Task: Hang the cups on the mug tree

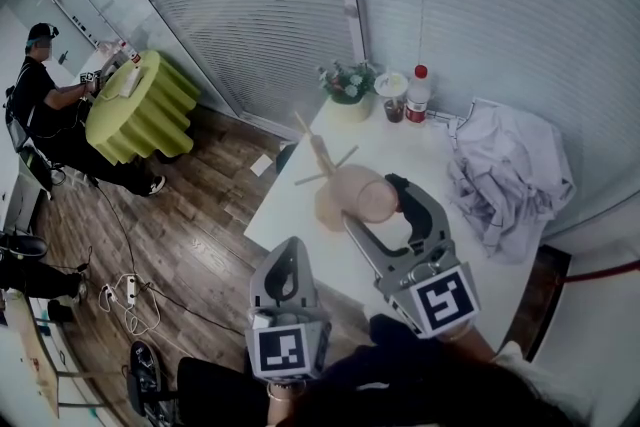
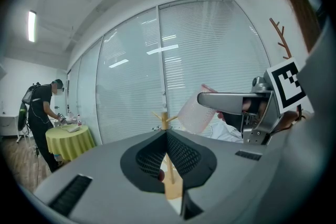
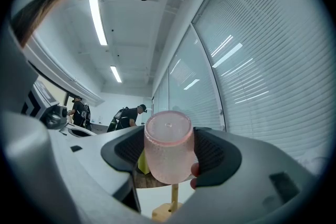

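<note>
Pink cup [image 3: 167, 146] gripped in my right gripper [image 1: 374, 203], beside the wooden mug tree [image 1: 323, 165].
My right gripper's jaws press on both sides of the bumpy, see-through cup, whose closed bottom faces that gripper's camera. I hold it tilted in the air above the white table [image 1: 425, 160], just right of the tree's upright post and near its pegs. My left gripper [image 1: 286, 260] hangs nearer me at the table's edge, pointing at the tree, jaws closed together on nothing.

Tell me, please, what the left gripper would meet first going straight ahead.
Probably the mug tree: its wooden post stands right beyond the shut jaws of the left gripper, though depth is unclear.
</note>
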Demonstrator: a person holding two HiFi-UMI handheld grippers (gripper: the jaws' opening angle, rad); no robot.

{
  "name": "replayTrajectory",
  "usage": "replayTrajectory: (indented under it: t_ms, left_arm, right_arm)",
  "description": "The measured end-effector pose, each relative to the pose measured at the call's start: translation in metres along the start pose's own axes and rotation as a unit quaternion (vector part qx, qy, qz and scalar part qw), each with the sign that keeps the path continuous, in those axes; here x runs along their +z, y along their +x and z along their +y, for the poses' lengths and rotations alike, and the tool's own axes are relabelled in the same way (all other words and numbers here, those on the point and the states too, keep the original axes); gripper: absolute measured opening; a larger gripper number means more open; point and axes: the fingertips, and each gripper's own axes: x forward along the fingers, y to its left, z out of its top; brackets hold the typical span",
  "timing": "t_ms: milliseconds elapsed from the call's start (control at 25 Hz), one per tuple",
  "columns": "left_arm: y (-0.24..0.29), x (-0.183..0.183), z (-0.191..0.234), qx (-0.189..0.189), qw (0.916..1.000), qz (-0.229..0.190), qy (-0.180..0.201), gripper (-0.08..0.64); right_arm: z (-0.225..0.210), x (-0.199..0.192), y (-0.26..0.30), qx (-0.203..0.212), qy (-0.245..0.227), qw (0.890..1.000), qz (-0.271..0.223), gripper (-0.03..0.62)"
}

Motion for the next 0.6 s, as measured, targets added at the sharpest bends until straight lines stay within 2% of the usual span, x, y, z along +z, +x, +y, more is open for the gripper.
replayTrajectory:
  t_ms: [600]
  left_arm:
    - [0.0050,-0.0033,0.0005,0.000,0.9999,0.005,-0.012,-0.002]
  right_arm:
    - [0.0002,-0.0079,0.0079,0.005,0.004,1.000,0.007,0.298]
